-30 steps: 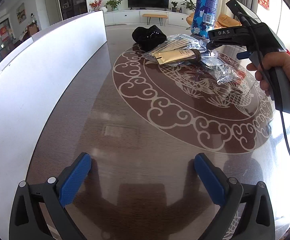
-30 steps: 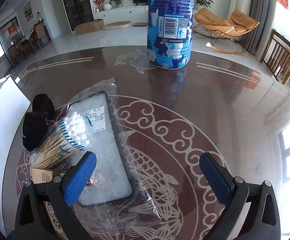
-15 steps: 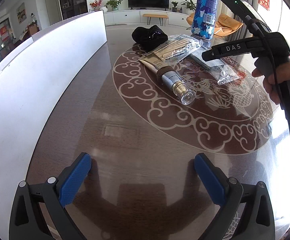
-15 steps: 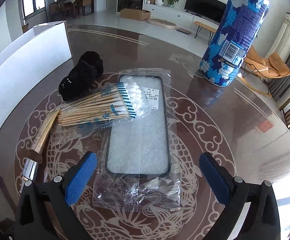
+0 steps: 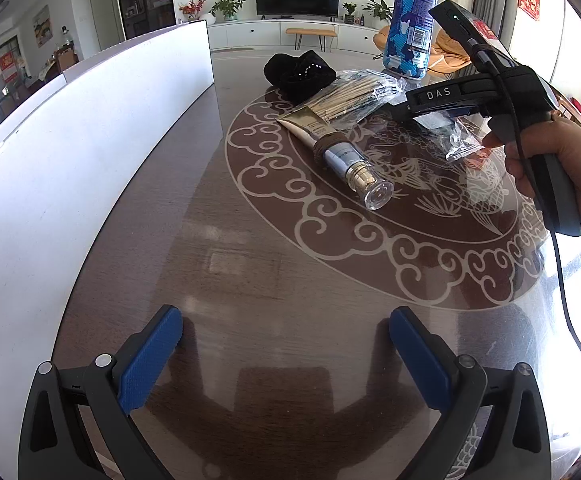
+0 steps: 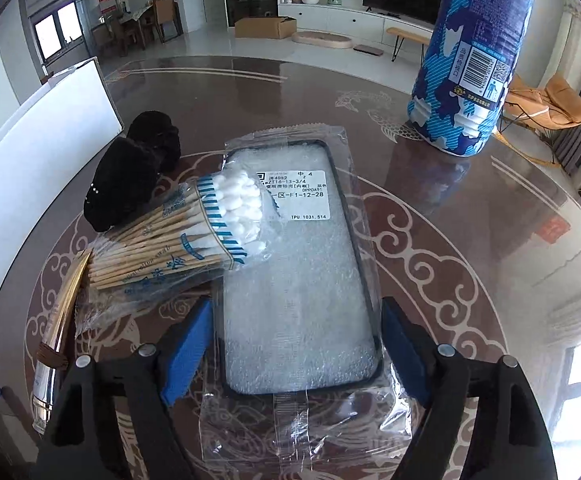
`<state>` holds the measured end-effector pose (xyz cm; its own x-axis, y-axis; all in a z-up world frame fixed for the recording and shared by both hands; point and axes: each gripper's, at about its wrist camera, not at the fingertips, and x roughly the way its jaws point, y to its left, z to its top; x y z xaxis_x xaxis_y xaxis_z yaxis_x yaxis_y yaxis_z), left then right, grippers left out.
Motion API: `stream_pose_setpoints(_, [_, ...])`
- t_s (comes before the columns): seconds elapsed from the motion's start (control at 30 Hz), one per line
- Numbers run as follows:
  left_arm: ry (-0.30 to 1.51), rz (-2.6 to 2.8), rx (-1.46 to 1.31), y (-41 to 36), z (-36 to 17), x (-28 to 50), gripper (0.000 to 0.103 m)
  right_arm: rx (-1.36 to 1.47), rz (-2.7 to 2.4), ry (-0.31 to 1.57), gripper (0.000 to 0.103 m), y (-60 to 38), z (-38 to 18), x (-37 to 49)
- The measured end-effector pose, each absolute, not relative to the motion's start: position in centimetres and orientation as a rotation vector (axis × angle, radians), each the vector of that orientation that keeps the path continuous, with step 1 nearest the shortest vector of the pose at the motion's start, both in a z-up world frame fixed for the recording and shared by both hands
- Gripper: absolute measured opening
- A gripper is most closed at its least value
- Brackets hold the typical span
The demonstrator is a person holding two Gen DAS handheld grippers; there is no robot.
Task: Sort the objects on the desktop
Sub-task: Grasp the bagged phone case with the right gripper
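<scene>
A bagged phone case [image 6: 294, 280] lies flat on the table. My right gripper [image 6: 296, 344] is open, its blue pads on either side of the case's near end, not closed on it. A pack of cotton swabs [image 6: 186, 236] overlaps the case's left edge and also shows in the left wrist view [image 5: 354, 96]. A gold tube with a clear cap [image 5: 338, 152] lies left of them. A black cloth item [image 6: 134, 172] sits behind. My left gripper [image 5: 286, 356] is open and empty over bare table near the front.
A tall blue-and-white bottle [image 6: 474, 60] stands at the back right of the table. A long white box wall [image 5: 70, 128] runs along the table's left side. The person's right hand holds the right gripper handle [image 5: 546, 152].
My right gripper has moved down and forward over the phone case, and its pads have narrowed around it. The gold tube has rolled out toward the front. My left gripper has not moved.
</scene>
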<state>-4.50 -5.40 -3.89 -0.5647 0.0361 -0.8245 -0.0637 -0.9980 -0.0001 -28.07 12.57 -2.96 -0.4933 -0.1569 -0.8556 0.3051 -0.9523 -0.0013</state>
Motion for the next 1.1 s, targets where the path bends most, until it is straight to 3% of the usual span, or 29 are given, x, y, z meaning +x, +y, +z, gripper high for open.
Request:
stream_pose_setpoints(0.2, [0.045,2.729,-1.437,-5.4,-3.8,-4.6,0.103,1.436,-2.605,0.142,0.079,16.5,-2.9,-23.8])
stream_pose_setpoints(0.63, [0.009,2.646,-1.475,-4.9,-3.4,-5.0,0.103,1.434,-2.714,0.085,0.079,21.8,-2.3,-5.0])
stream_pose_setpoints(0.77, [-0.187,2.531,-1.497,-4.2,-2.3,-7.7,0.103,1.399,-2.724,0.081,0.080,21.5,-2.4,-3.7])
stream_pose_setpoints(1.1, [-0.262,2.575,-1.652,-3.2,-2.0,-18.6,0.103,1.368,-2.743,0.058,0.084,21.2,-2.7,-4.7])
